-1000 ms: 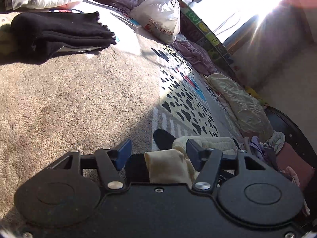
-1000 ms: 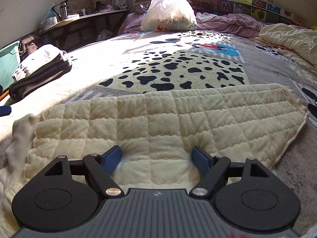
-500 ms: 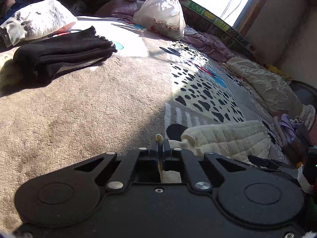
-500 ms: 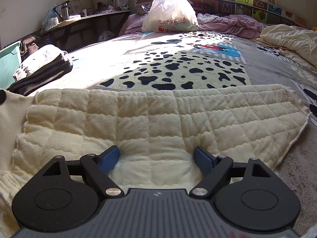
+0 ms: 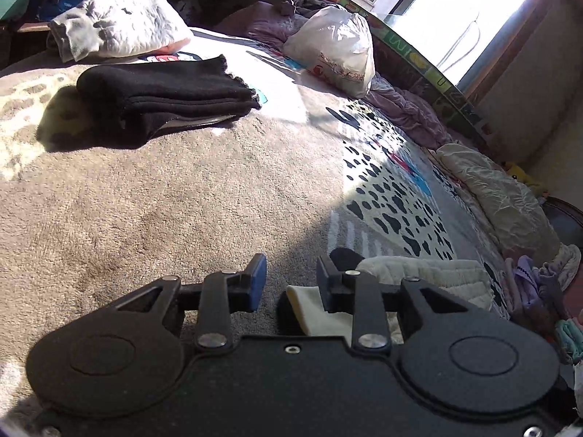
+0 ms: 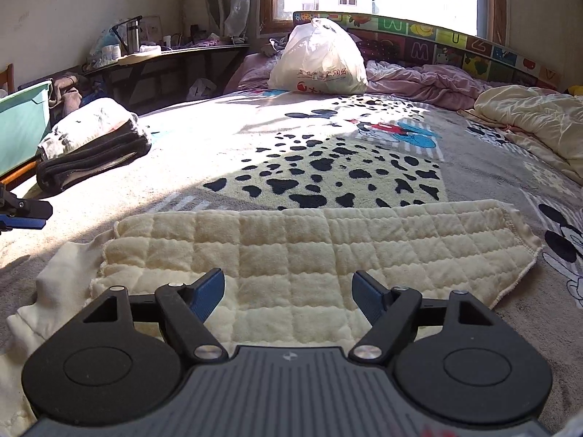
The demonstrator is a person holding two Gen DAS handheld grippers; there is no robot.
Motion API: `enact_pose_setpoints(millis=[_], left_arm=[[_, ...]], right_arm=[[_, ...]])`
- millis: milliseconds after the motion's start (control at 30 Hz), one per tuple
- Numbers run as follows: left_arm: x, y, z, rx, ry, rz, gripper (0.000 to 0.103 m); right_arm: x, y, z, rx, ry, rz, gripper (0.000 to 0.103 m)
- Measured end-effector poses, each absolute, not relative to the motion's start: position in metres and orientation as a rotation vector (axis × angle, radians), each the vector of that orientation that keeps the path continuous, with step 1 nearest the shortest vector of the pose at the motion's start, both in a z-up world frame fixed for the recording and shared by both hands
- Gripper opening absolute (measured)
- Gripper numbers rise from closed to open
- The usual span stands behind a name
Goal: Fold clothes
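1 cream quilted garment [image 6: 313,251] lies flat on the bed [image 6: 226,153], long axis L-R, smooth cream sleeve/lining sticking out at its left end. In left wrist view same garment [image 5: 430,273] shows as a folded lump just right of the jaws, w/ a cream flap under the right jaw.

2 grippers. Left gripper [image 5: 289,284]: jaws released, gap open, nothing between them; brown blanket below. Its tip also shows at far left edge of right wrist view. Right gripper [image 6: 288,291]: jaws spread wide, hovering over near edge of the garment, not pinching it; contact w/ fabric can't tell.

Around: 1 folded black garment [image 5: 164,91] w/ 1 grey-white folded bundle [image 5: 120,22] behind it, well apart from the cream piece. 1 white plastic bag [image 6: 317,62] at far side by the window. 1 pink crumpled sheet [image 6: 426,83], 1 cream duvet [image 6: 532,116] on right. 1 teal bin [image 6: 22,123] left of bed. Desk [image 6: 175,54] w/ clutter along the wall. Small pile of mixed clothes [image 5: 535,284] at right edge of left view.
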State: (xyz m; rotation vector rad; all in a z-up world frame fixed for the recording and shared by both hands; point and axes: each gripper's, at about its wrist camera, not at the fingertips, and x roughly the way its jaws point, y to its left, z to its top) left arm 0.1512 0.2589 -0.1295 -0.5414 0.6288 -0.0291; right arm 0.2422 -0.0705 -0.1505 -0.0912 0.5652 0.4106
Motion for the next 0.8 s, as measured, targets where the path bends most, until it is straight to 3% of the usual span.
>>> enact_pose_setpoints(millis=[233,367,433,567,700,800], left_arm=[[0.121,0.177,-0.115,-0.366,0.655,-0.277,0.028],[0.133,0.132,-0.152,-0.13,0.836,-0.149,0.042],[0.125,0.124,-0.135,-0.13,0.786,-0.118,0.037],[0.106,0.101,-0.12,-0.174,0.645,-0.251,0.041],[0.112,0.057,-0.16,0.077,0.776,-0.226,0.044],[0.109,0.045,-0.143,0.12,0.767,-0.212,0.043]], right_arm=[[0.16,-0.118,-0.154,-0.002,0.613,0.519,0.075],[0.126,-0.161,-0.174,0.004,0.669,0.459,0.075],[0.114,-0.182,-0.179,-0.011,0.676,0.426,0.072],[0.089,-0.247,-0.169,0.078,0.624,0.295,0.073],[0.077,-0.322,-0.172,0.245,0.626,0.091,0.074],[0.06,-0.373,-0.181,0.368,0.629,-0.095,0.074]])
